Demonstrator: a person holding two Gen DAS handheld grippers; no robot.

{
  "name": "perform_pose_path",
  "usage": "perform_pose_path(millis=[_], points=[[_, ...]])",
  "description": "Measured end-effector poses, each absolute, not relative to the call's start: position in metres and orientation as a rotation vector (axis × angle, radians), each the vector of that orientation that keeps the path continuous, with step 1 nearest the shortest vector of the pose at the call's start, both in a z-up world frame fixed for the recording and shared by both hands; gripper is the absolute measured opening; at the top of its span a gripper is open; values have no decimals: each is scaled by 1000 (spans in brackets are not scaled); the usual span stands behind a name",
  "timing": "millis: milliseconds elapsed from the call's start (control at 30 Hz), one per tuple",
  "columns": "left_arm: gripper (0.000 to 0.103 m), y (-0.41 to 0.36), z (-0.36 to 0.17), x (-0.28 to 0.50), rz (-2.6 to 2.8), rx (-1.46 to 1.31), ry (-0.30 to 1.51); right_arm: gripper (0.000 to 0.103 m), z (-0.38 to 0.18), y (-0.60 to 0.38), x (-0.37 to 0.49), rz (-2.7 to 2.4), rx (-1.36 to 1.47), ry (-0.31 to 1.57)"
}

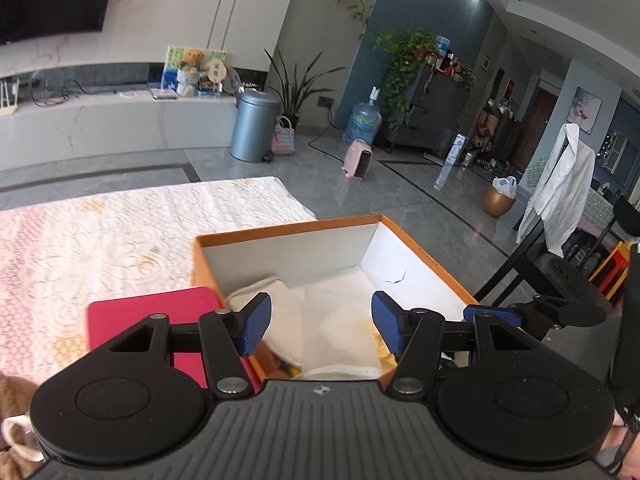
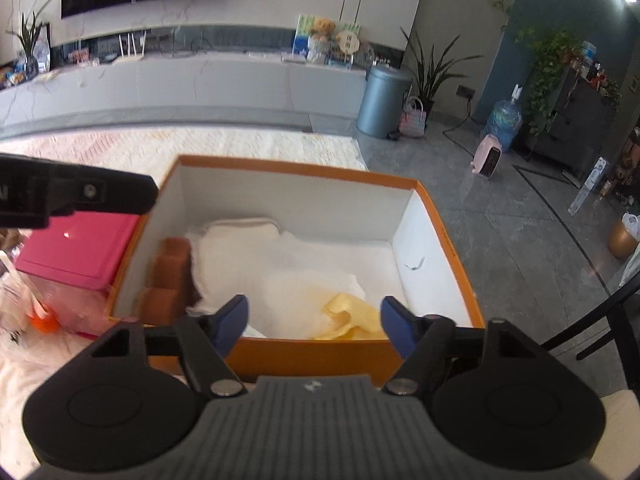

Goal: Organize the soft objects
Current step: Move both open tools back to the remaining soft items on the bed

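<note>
The orange box (image 2: 320,354) sits on the bench (image 1: 120,232), which is covered by a pale patterned cloth, and it already holds most of what can be seen of the soft things. A white towel (image 2: 256,248) lies spread across the floor of the box, a yellow cloth (image 2: 352,314) is crumpled at the near edge, and a brown sponge block (image 2: 170,276) stands against the box's left wall.

The left gripper (image 1: 322,326) hangs over the near left corner of the box with its blue pads spread apart and nothing between them — released. The right gripper (image 2: 314,322) is likewise spread wide and empty, poised just above the near rim.

Judging by this, the packing looks well advanced. What seems left lies outside the box: beside the red lidded container (image 2: 80,252) at the left there is a pale, fluffy heap (image 2: 16,320) on the bench, too blurred to identify, with something orange in it — possibly more soft items to collect.
</note>
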State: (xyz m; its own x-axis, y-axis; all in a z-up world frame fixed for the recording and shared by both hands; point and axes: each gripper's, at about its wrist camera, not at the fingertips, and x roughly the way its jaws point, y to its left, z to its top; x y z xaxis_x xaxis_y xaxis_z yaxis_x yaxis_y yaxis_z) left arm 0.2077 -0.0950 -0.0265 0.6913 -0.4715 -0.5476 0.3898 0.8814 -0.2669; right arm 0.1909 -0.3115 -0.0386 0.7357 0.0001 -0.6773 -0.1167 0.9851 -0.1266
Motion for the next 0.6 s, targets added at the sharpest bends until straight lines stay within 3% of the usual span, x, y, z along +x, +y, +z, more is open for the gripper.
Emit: perform_pose_path(millis=[600], points=[[68, 6, -40, 130, -256, -137, 649, 80, -55, -181, 119, 251, -85, 658]])
